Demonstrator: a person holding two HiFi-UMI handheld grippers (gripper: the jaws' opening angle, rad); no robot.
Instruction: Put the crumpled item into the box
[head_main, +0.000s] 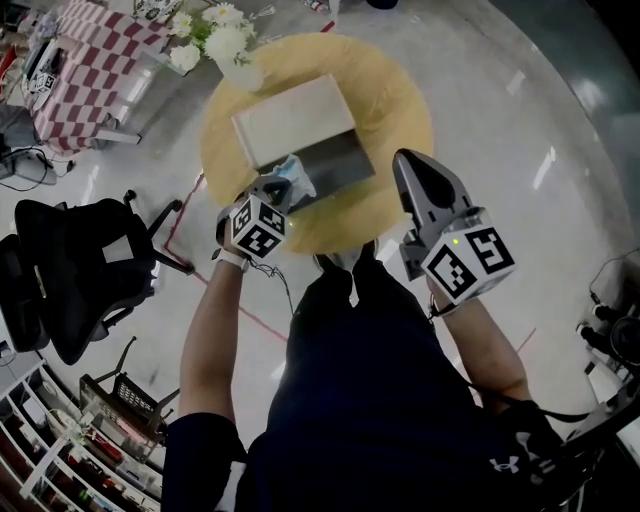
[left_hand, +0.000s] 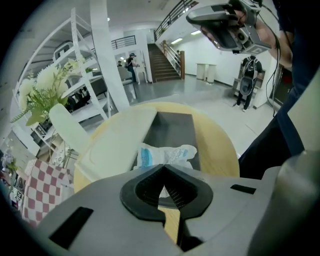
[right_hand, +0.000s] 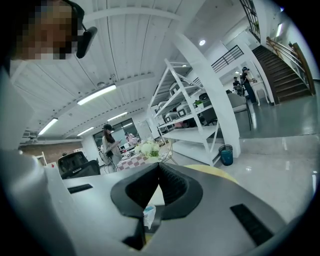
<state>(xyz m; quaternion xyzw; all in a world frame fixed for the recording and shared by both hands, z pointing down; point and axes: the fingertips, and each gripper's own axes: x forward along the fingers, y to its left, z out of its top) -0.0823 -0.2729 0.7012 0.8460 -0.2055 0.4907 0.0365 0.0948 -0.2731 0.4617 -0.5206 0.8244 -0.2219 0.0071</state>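
The crumpled item (head_main: 296, 180), a white and blue wrapper, sits at the near left end of the open box's dark tray (head_main: 338, 160). The box's white lid (head_main: 290, 115) lies flat beyond it. My left gripper (head_main: 283, 182) is at the wrapper, jaws closed on its near edge. In the left gripper view the wrapper (left_hand: 165, 154) bunches just past the closed tips of the left gripper (left_hand: 163, 168), over the tray (left_hand: 172, 129). My right gripper (head_main: 405, 160) hangs shut and empty above the table's right side; its own view shows the right gripper (right_hand: 159, 166) tilted upward.
The box rests on a round yellow table (head_main: 400, 100). A white vase of flowers (head_main: 228, 48) stands at the table's far left edge. On the floor to the left are a black office chair (head_main: 80, 270) and a red-checked table (head_main: 95, 60).
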